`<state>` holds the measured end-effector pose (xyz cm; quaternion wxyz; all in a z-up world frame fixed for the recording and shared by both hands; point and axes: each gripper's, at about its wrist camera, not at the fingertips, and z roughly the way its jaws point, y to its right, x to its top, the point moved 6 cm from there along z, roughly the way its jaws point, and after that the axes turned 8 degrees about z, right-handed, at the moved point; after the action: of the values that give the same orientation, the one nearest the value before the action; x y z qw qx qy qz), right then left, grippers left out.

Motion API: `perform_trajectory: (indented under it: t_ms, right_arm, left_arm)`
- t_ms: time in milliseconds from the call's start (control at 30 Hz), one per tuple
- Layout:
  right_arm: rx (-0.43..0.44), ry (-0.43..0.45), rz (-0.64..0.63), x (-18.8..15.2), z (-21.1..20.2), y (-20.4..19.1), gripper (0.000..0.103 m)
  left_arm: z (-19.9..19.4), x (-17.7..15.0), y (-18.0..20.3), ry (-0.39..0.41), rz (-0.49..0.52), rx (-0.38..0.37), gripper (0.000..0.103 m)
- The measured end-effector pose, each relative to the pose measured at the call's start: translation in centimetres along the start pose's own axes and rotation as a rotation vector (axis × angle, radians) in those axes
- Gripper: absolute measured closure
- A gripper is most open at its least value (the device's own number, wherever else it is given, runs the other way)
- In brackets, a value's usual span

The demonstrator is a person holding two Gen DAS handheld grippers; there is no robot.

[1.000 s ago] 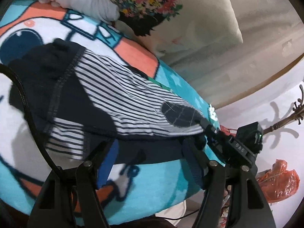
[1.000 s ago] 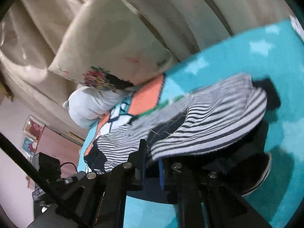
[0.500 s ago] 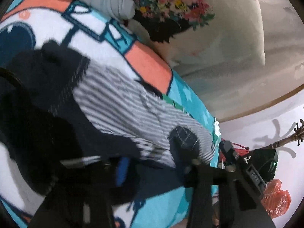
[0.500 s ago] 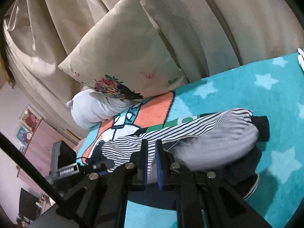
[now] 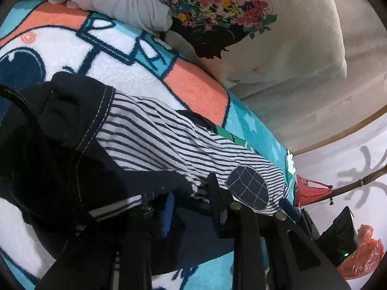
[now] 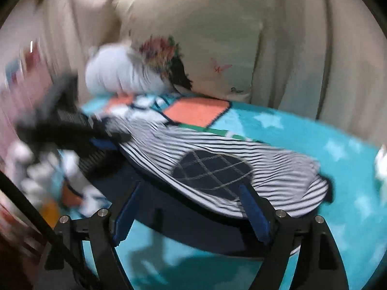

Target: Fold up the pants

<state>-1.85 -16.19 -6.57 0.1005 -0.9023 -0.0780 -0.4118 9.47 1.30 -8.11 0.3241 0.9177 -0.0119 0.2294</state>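
My right gripper (image 6: 191,207) has its two blue-padded fingers (image 6: 254,213) spread wide apart, with nothing pinched between them. The striped pants (image 6: 217,154) lie right in front of it, at 12 o'clock, and the cloth edge hangs over the finger tips. A dark patch (image 6: 210,171) with a grid of pale stitches sits on the stripes. This view is blurry, mostly on the left side.

My left gripper (image 5: 191,200) has its fingers partly apart. Dark cloth from the pants (image 5: 154,140) bunches up between them and over them, but I cannot tell if they are pinching it. The dark waistband (image 5: 72,106) sits at 10 o'clock from the gripper. The striped leg runs toward 3 o'clock, with the same dark patch (image 5: 249,188) just beside the right finger.

The pants rest on a fuzzy blanket (image 5: 135,72) with teal, white and orange shapes. Farther back, at 12 o'clock, a flowered pillow (image 5: 266,31) leans near a pale curtain (image 5: 338,101). A gray bundle (image 5: 121,2) lies at 11 o'clock. An orange bag (image 5: 362,261) sits far off at 4 o'clock.
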Motion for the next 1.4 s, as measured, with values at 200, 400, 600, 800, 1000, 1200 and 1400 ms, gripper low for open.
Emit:
perform_trajectory:
  t_ms: [200, 400, 600, 800, 1000, 1200, 1400]
  right_arm:
    - [-0.163, -0.110, -0.154, -0.9, 3.4, 1.4, 0.096]
    - [-0.119, -0.034, -0.090, 5.0, 2.8, 2.5, 0.097]
    - [-0.155, -0.059, -0.044, 11.4, 7.7, 4.2, 0.097]
    - [-0.227, -0.089, 0.096, 13.6, 12.7, 8.9, 0.073]
    - [-0.299, 0.008, 0.160, 14.4, 9.8, 11.9, 0.051]
    - [-0.287, 0.072, 0.227, 11.9, 1.9, 14.1, 0.034]
    - [-0.246, 0.002, 0.378, 4.5, -2.8, 17.4, 0.034]
  left_arm:
    - [0.1, 1.0, 0.4, -0.009, 0.030, 0.035, 0.088]
    - [0.5, 5.9, 0.3, 0.020, 0.049, 0.080, 0.088]
    - [2.9, 11.5, -1.2, 0.027, 0.019, 0.111, 0.088]
    - [2.2, 13.4, -2.7, 0.048, -0.010, 0.091, 0.074]
    - [-1.9, 13.7, -3.3, 0.116, -0.010, 0.076, 0.047]
    - [-7.3, 9.7, -3.8, 0.155, 0.076, 0.182, 0.034]
    - [-9.5, 4.6, -8.0, 0.120, 0.029, 0.277, 0.033]
